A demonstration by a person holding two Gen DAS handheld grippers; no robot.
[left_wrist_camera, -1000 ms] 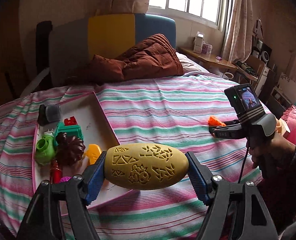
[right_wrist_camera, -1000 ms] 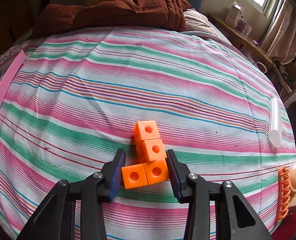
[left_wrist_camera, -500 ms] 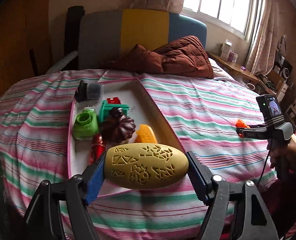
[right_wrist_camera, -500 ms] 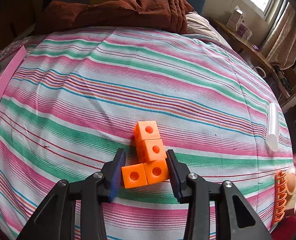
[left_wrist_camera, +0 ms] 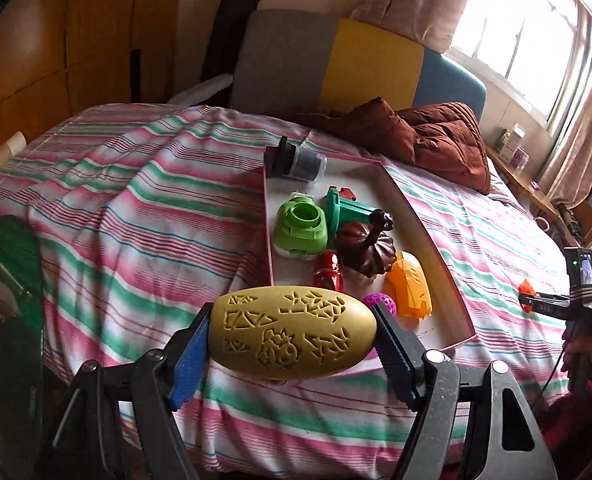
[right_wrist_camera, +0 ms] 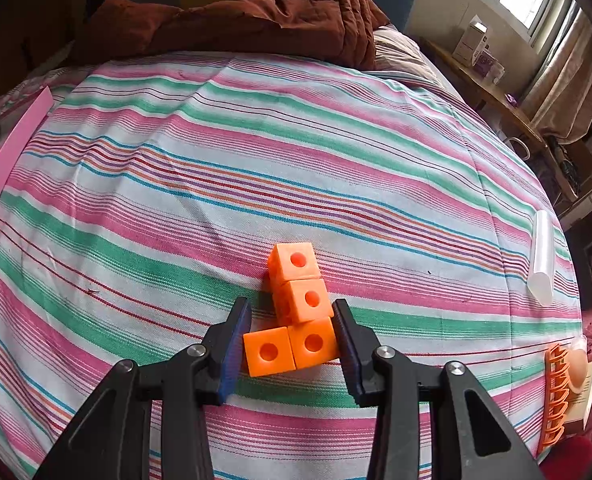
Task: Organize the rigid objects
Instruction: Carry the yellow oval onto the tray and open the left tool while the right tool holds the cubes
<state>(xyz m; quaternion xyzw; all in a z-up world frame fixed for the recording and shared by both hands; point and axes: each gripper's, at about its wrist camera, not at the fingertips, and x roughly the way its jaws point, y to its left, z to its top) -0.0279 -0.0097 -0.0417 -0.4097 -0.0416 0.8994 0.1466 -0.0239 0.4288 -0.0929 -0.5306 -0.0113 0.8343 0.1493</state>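
Observation:
My left gripper (left_wrist_camera: 291,336) is shut on a yellow carved egg-shaped object (left_wrist_camera: 293,330), held above the near end of a pink-rimmed tray (left_wrist_camera: 436,248). The tray holds a green toy (left_wrist_camera: 300,226), a dark brown pumpkin (left_wrist_camera: 366,250), an orange piece (left_wrist_camera: 410,289), a red piece (left_wrist_camera: 328,273) and a black jar (left_wrist_camera: 302,162). My right gripper (right_wrist_camera: 291,344) is shut on an orange piece of joined cubes (right_wrist_camera: 296,316) that rests on the striped bedspread (right_wrist_camera: 255,168). The right gripper also shows in the left wrist view (left_wrist_camera: 536,302).
A brown quilt (left_wrist_camera: 416,136) lies at the head of the bed. A clear tube (right_wrist_camera: 542,256) and an orange rack (right_wrist_camera: 556,392) lie at the right edge of the bed. A green object (left_wrist_camera: 11,280) stands left of the bed. The tray's pink edge (right_wrist_camera: 11,148) is far left.
My left gripper has swung left with the yellow object, so the tray now lies ahead and to the right. My right gripper stays on the orange cubes.

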